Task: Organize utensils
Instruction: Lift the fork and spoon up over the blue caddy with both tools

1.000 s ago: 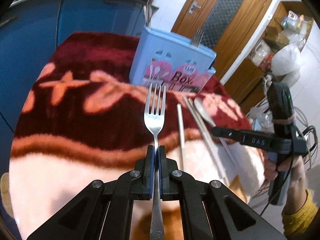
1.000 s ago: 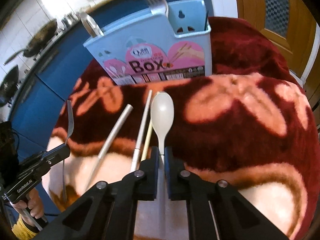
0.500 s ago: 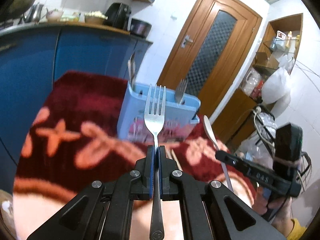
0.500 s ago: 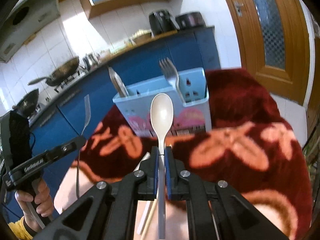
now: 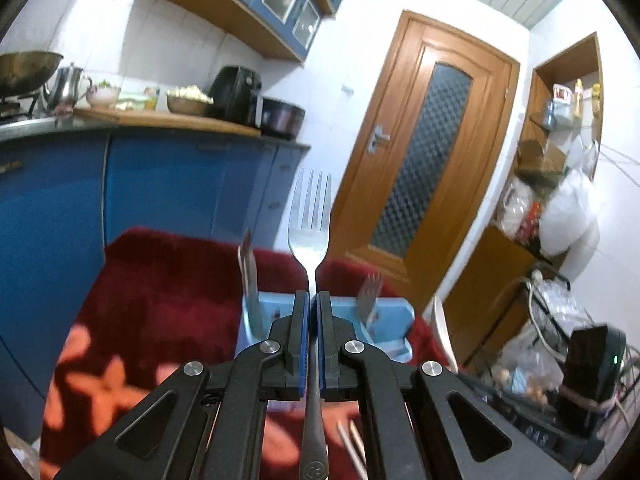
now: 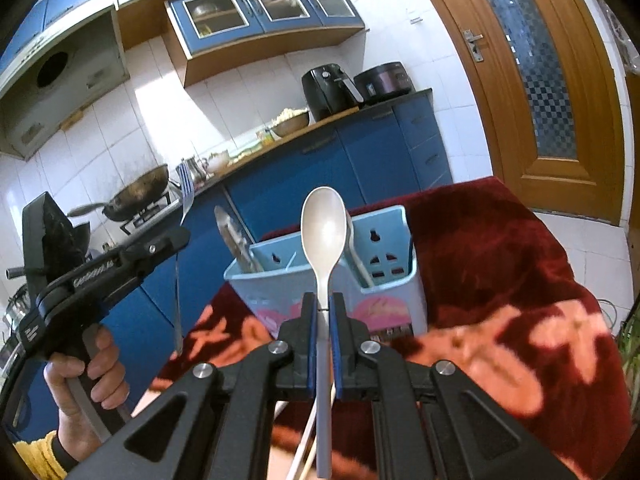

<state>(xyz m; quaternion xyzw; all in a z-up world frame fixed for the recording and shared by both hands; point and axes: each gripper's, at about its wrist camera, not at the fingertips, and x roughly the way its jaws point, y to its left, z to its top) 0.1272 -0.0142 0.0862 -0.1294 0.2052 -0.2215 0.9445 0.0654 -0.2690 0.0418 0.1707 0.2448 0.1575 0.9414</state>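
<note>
The left gripper point(image 5: 312, 316) is clamped on the handle of a steel fork point(image 5: 310, 216), tines pointing up and away, above the near edge of a light-blue cutlery box point(image 6: 380, 280). The right gripper point(image 6: 324, 320) is closed tight on a cream plastic spoon point(image 6: 323, 232), bowl raised in front of the same box. The box stands on a dark red flowered blanket point(image 6: 500, 264) and already holds another fork point(image 5: 370, 292). Chopsticks point(image 5: 352, 446) lie on the blanket below the left gripper.
</note>
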